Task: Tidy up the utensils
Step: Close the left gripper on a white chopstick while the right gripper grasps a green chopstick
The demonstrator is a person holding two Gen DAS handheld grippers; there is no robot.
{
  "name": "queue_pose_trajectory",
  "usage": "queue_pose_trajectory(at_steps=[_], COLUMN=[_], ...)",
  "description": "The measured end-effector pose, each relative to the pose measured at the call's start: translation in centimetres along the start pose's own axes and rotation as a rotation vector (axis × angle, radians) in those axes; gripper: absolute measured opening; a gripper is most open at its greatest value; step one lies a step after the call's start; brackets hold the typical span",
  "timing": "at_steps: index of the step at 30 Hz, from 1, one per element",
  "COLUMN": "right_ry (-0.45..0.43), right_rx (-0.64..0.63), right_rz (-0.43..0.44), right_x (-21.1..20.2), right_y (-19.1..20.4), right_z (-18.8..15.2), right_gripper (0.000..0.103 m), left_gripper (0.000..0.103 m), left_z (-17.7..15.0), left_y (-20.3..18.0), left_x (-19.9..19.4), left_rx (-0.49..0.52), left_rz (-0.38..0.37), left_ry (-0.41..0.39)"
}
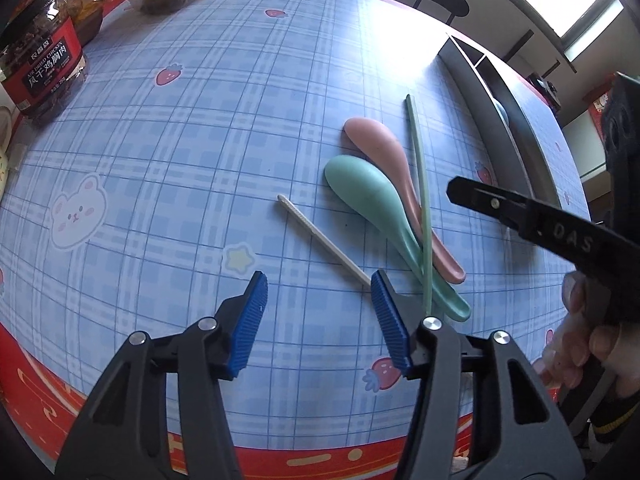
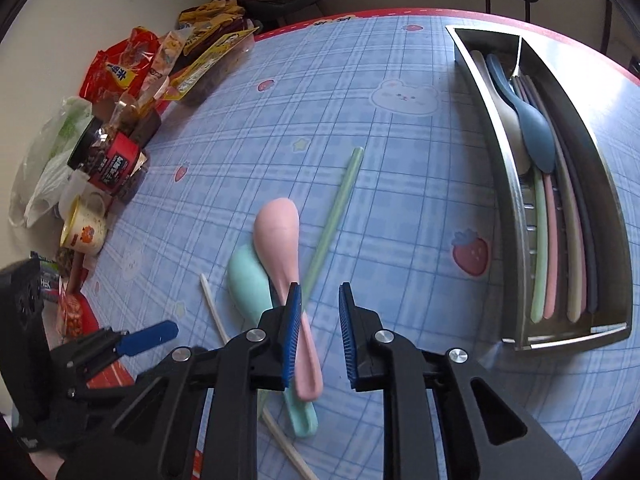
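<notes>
Nearest our lens, the right gripper (image 2: 320, 312) stands with its blue pads a narrow gap apart; the pink spoon (image 2: 282, 248) has its handle between them, against the left-hand pad, and we cannot tell whether the other pad touches it. Our left gripper (image 1: 318, 312) is about half open with nothing between its pads, hovering over the checked tablecloth (image 1: 200, 140); the white chopstick (image 1: 320, 236) runs up to its right-hand pad.

Just beyond, we see the mint spoon (image 2: 250, 284) lying partly under the pink one, and the green chopstick (image 2: 334, 212) crossing both spoon handles. Further right sits the steel tray (image 2: 516, 208), already holding a dark blue spoon (image 2: 532, 132) and several chopsticks. At the table's far left edge we see snack packets (image 2: 132, 68) and a jar (image 1: 38, 64).
</notes>
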State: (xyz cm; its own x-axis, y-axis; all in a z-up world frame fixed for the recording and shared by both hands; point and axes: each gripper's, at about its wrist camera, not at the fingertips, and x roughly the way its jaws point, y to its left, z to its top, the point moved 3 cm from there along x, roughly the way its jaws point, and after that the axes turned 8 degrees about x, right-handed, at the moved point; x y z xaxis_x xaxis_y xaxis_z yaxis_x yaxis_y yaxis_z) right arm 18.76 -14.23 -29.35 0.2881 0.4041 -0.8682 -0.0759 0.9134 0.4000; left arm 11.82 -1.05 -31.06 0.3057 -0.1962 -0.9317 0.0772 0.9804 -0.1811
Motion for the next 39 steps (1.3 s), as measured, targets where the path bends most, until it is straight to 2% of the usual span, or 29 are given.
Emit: queue_pose_trajectory(at_steps=[7,12,15,20,25,29,35,39], right_ry=[0.041,0.053,0.055,0.062,0.050,0.037,0.024,0.024], right_rx=[0.074,0.078,0.049,-0.035,-0.056,-0.051,-0.035,-0.009], right_rz=[-0.017,-0.040,-0.076,-0.105,-0.084,-0.071,-0.069,-0.060], right_x=[2.4,2.9,3.0,2.8,1.9,1.1,0.0,-0.2], right_y=[0.0,0.2,0.3,0.9,0.4,-0.4,-1.4,-2.0], right_z=[1.8,1.8,1.7,1.0,-0.1,-0.7,-1.2,-1.7], right_gripper=[0.019,0.018,0.011,0.011,0.009,0.007,0.007,0.007], left_gripper=[0.051,0.051,0.051,0.051,0.050,0.051,0.058,0.056], left_z=[-0.1,0.2,0.3,0.1,-0.2,-0.2,-0.4,-0.8], left_y=[-0.2,-0.6,-0.6,-1.4,-2.9,-4.0,-6.1,-7.5], left_x=[-0.1,0.3,0.5,1.0,1.6,1.9,2.4,2.9], left_rx=[-0.009,-0.010,-0.017,-0.005,0.032,0.072,0.140,0.185], left_rz=[-0.027,-0.039,-0.042,-0.059,-0.071,-0.050,0.017,0.053], left_ry=[-0.002,0.003,0.012,0.033,0.066,0.074,0.098,0.123])
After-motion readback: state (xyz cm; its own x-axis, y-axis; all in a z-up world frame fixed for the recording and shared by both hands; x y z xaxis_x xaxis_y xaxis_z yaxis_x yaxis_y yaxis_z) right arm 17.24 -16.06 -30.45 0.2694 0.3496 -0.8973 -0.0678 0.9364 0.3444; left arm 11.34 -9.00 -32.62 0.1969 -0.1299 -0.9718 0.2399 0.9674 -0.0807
